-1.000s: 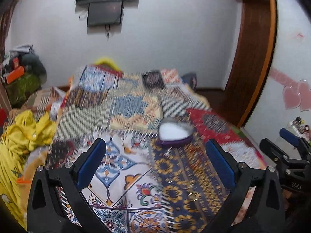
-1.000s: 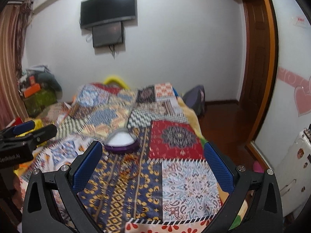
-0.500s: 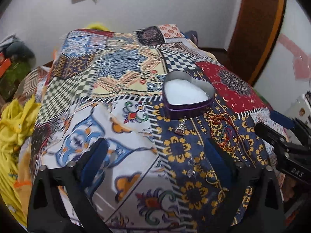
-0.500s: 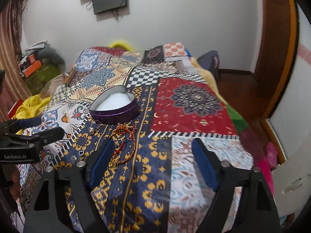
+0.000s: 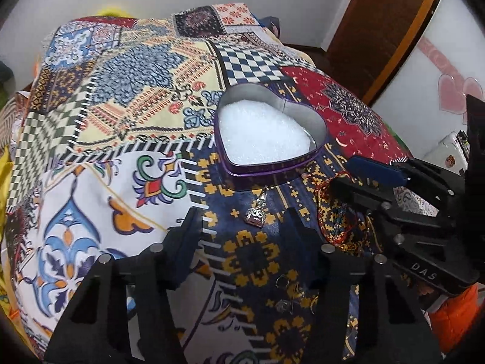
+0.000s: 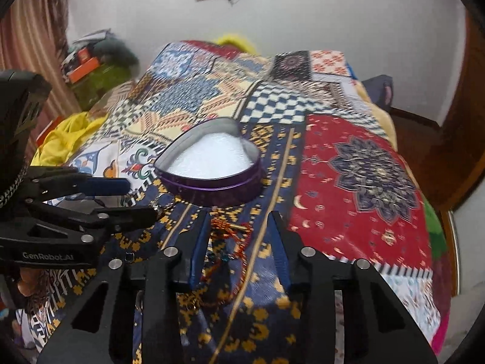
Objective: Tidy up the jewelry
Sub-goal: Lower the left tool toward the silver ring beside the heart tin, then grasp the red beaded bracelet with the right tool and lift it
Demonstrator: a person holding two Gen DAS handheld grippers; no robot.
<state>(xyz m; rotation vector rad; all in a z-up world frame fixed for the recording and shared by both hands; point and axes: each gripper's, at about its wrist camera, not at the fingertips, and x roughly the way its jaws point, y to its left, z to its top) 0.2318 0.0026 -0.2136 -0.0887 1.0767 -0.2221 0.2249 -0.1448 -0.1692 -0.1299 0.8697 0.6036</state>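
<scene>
**Both claws low over jewelry beside the heart tin**

Bedroom with white walls, brown wooden door frame at the side, dark screen mounted high on the far wall. Bed covered by a patchwork bedspread (image 5: 127, 97) of blue, yellow, red and checkered panels. Near the middle of the bed, a purple heart-shaped metal tin (image 5: 271, 135), lid off, lined with white padding.

Just in front of the tin's point, lying flat on a navy-and-gold panel: a small silver filigree pendant (image 5: 257, 212). Beside that, toward the red panel side of the tin, a tangled red-and-gold beaded bracelet (image 5: 339, 221) with dark blue-green beads. Further from the tin, nearer the camera, a few small silver rings (image 5: 283, 282) loose on the cloth; exact count hard to tell.

Left claw (image 5: 242, 236) spread wide, black fingers either side of the pendant's patch, gripping nothing. Right claw (image 6: 239, 236) released too, blue pads parted around the bracelet (image 6: 230, 233), tips close in front of the tin (image 6: 212, 166); contact with the bracelet not clear. Left claw (image 6: 133, 197) also seen from the right wrist camera, off to one side of the tin, with the pendant (image 6: 156, 207) at its tip.

Yellow fabric (image 6: 66, 136) heaped beyond the bed's edge, on the side of the tin away from the door.
</scene>
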